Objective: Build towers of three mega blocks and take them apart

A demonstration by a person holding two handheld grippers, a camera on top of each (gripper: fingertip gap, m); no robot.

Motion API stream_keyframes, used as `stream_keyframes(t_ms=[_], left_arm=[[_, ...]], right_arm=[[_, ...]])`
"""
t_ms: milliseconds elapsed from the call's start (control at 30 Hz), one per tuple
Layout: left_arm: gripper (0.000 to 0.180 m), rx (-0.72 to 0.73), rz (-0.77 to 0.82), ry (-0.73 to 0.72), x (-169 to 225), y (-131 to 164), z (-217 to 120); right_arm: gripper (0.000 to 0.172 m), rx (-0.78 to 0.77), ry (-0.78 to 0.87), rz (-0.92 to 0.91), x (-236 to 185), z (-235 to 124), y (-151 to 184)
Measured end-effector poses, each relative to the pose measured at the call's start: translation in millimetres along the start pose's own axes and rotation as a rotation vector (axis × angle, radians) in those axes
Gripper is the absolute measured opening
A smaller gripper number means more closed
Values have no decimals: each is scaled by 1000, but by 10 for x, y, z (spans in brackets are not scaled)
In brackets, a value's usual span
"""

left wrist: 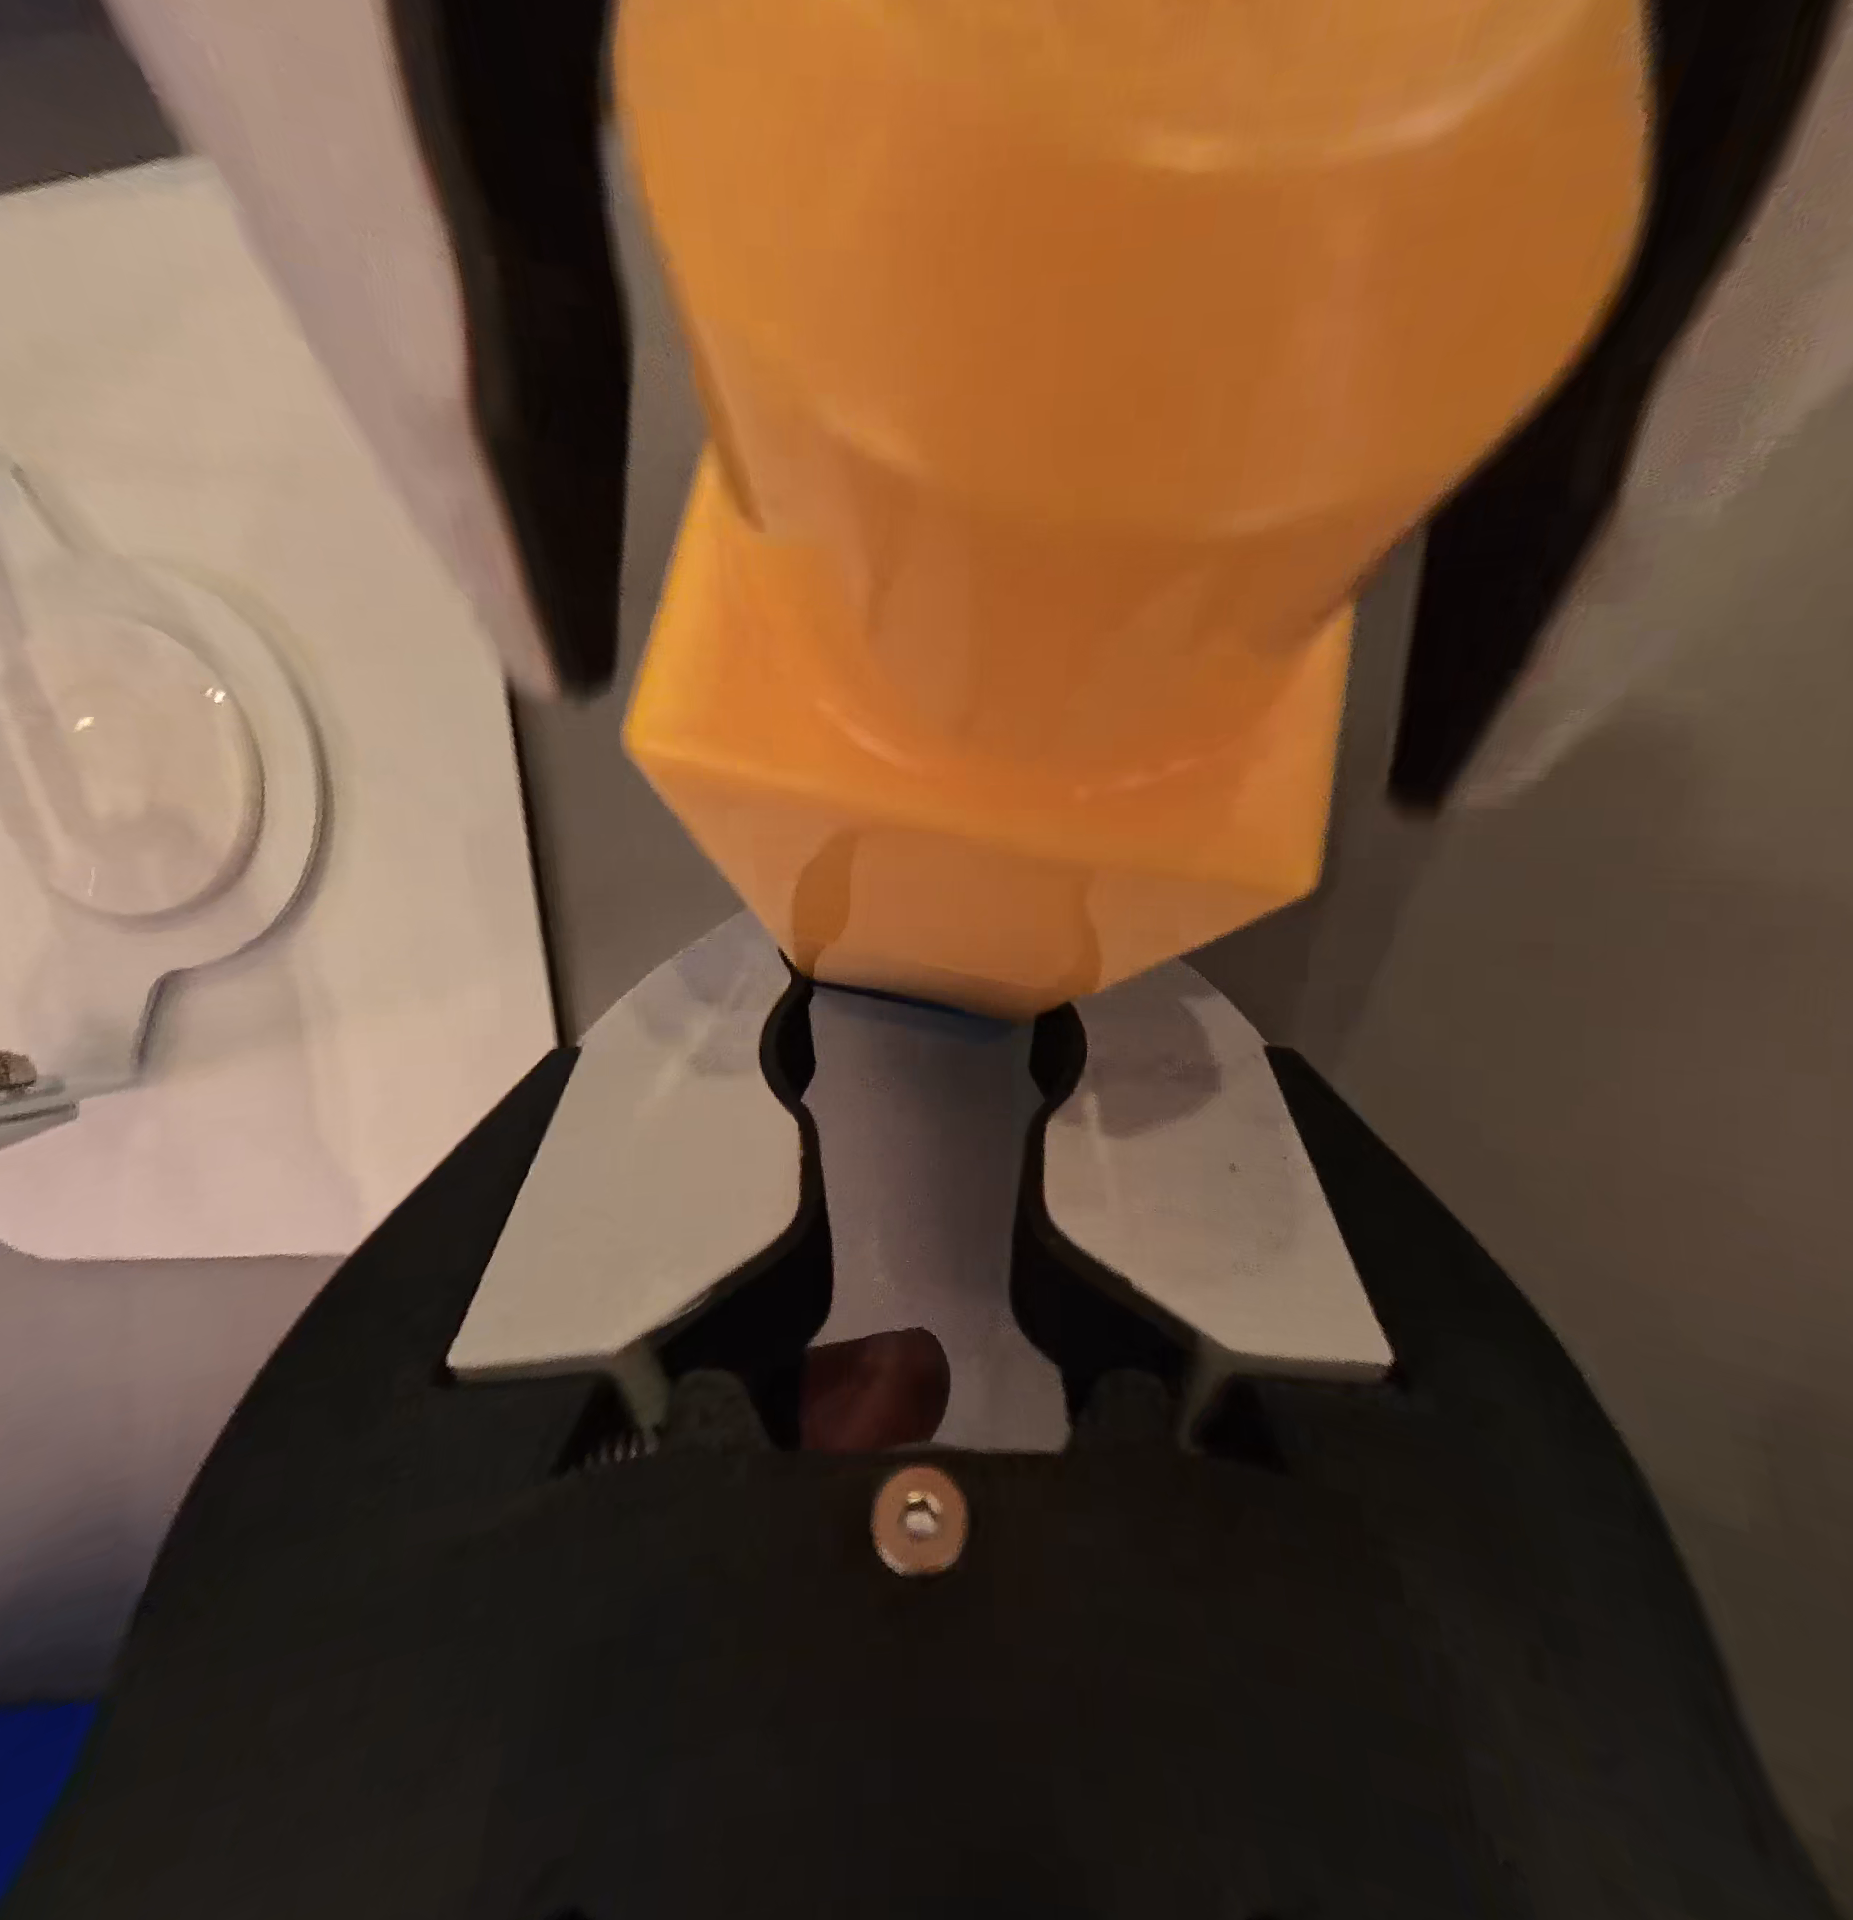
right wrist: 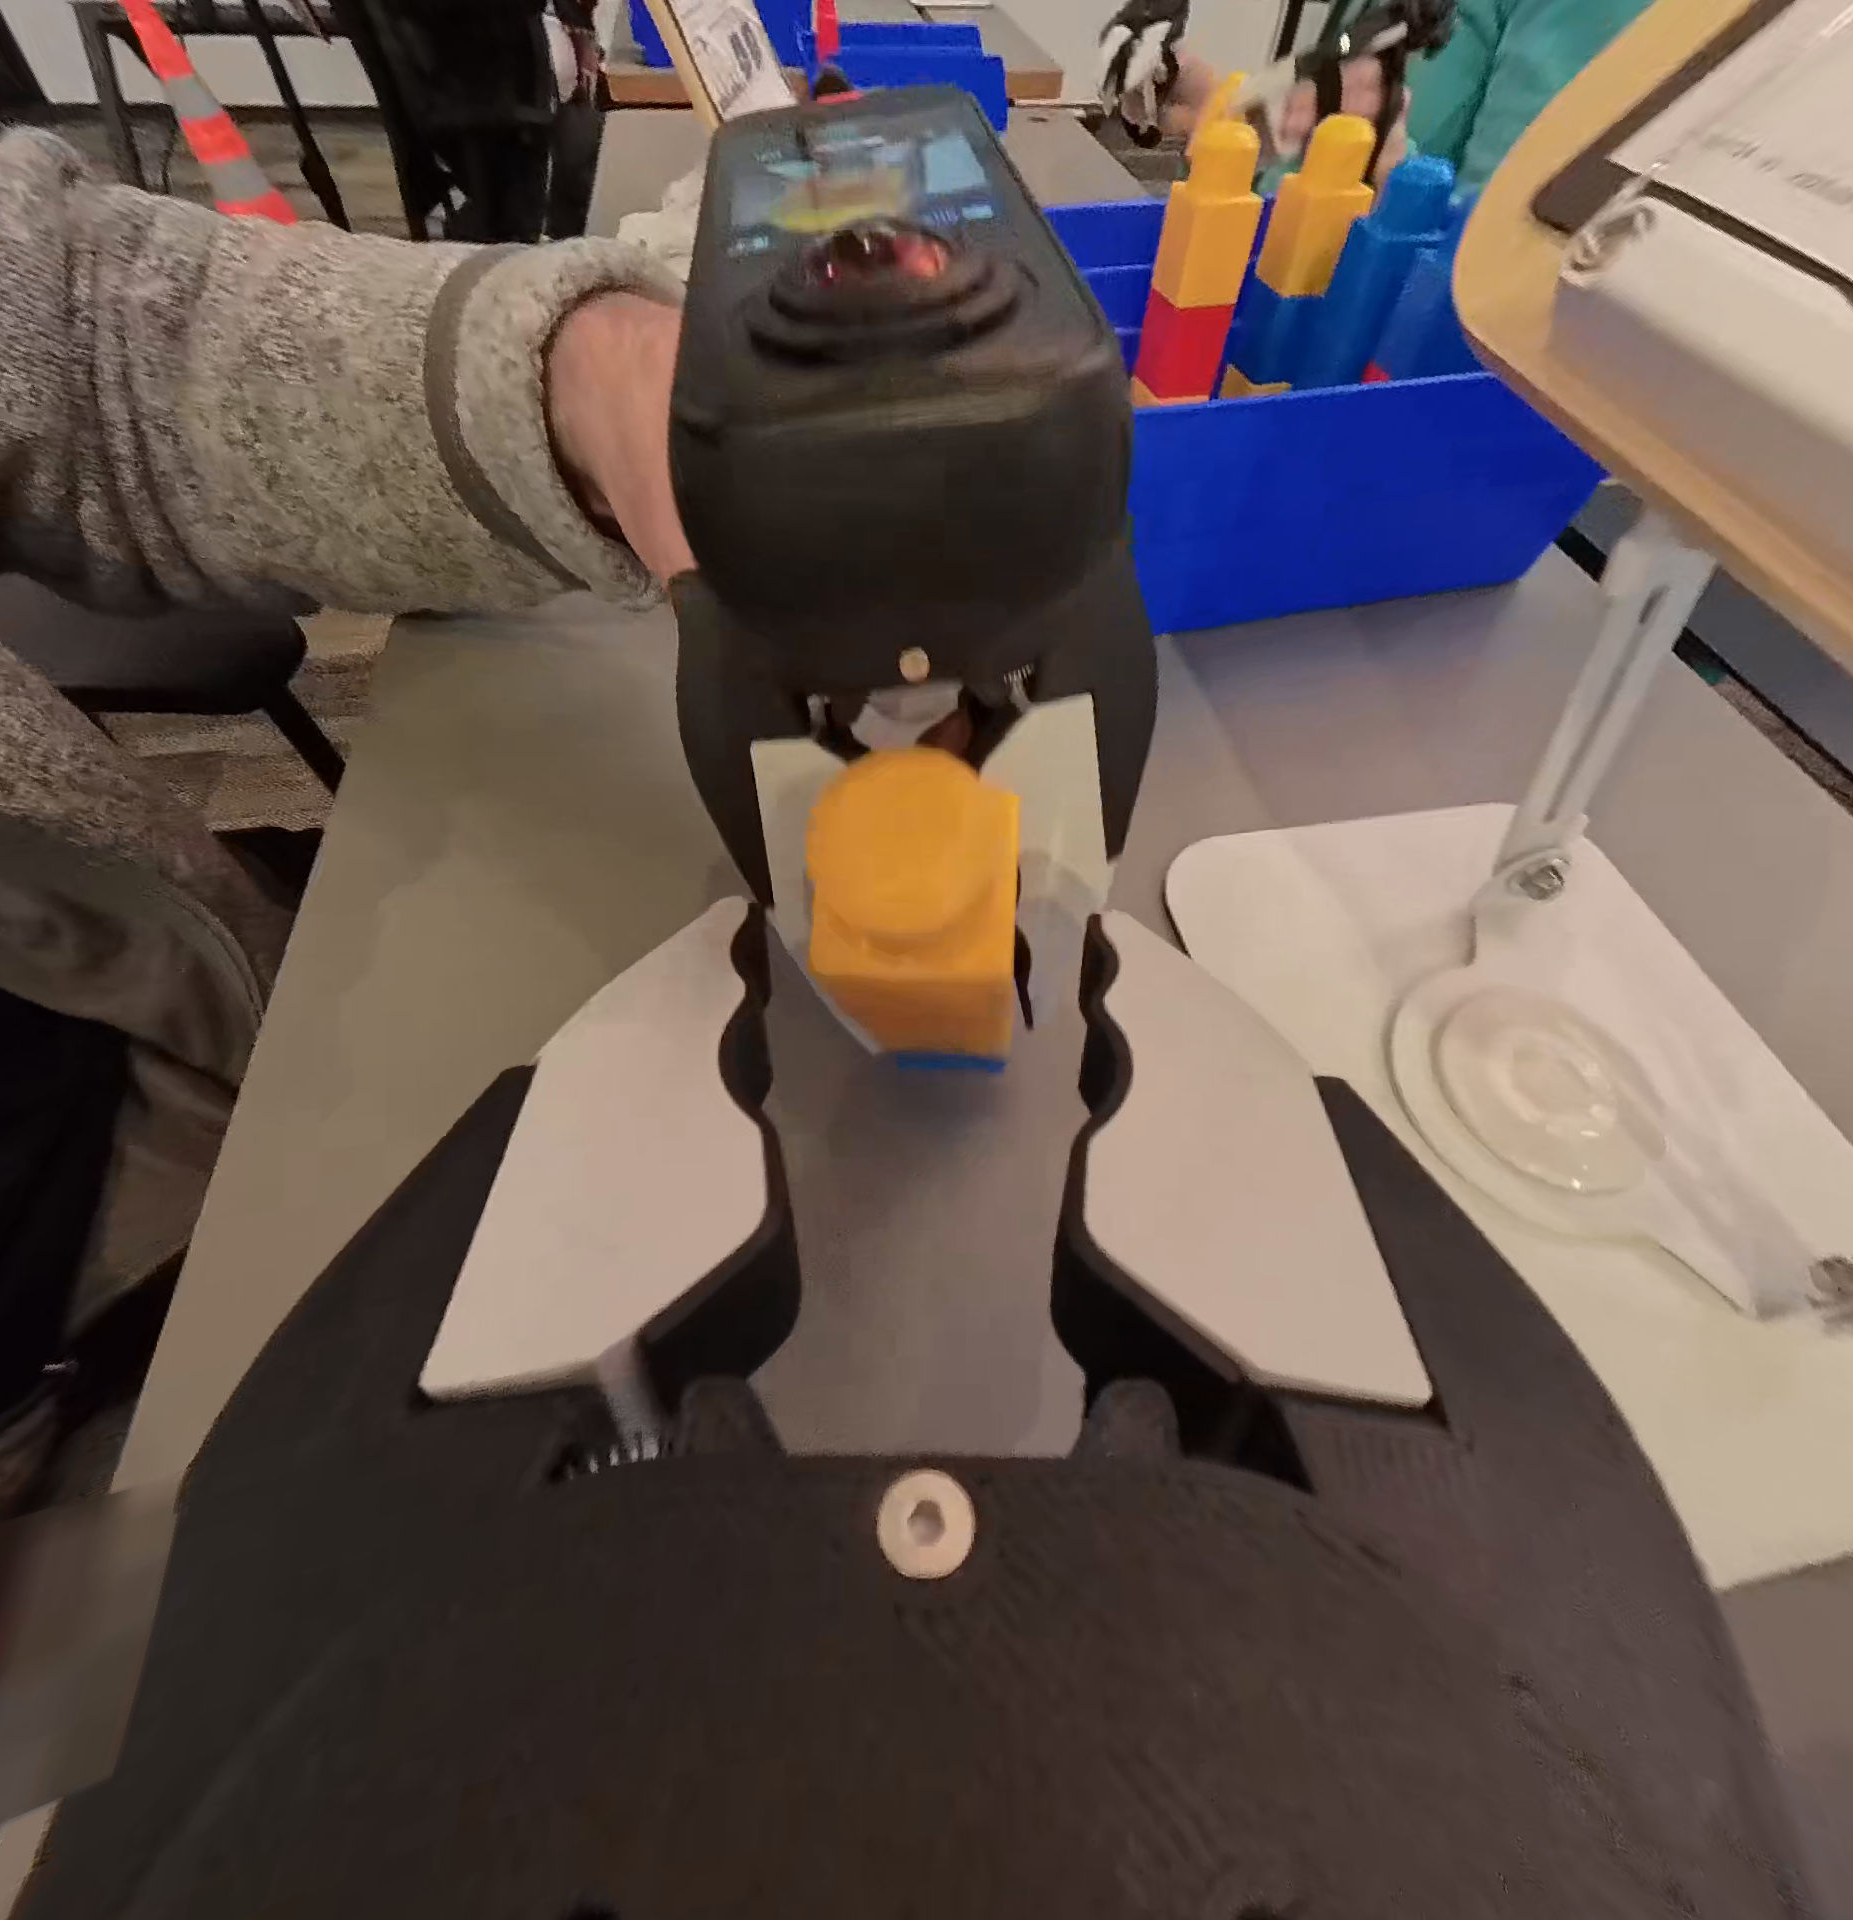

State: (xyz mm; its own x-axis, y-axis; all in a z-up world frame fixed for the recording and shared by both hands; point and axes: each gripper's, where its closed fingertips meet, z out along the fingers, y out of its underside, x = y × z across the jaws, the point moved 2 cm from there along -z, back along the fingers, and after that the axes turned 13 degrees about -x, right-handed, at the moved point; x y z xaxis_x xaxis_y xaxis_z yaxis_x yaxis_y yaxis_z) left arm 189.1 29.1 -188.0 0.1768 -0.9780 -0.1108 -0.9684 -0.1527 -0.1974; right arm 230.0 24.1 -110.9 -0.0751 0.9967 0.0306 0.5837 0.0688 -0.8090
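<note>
Right claw spread, fingers either side of the orange block, not touching. Left claw opposite, pinching that orange block above the grey table; blue block edge shows under it. Finished towers sit in blue bin behind.
</note>
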Motion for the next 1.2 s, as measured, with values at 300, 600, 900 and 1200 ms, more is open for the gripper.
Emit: stream_keyframes(t_ms=[300,600,900,1200], left_arm=[[38,51,-7,3,18,-122,-19],[75,645,-96,127,-36,-413,-593],[55,986,-79,281,79,-628,-956],[41,987,-87,226,36,-587,-972]], right_arm=[[37,79,4,7,-18,35,-155],[37,528,-58,97,97,-655,-446],[37,738,-145,100,68,-878,-484],[38,719,-127,93,79,-854,-455]])
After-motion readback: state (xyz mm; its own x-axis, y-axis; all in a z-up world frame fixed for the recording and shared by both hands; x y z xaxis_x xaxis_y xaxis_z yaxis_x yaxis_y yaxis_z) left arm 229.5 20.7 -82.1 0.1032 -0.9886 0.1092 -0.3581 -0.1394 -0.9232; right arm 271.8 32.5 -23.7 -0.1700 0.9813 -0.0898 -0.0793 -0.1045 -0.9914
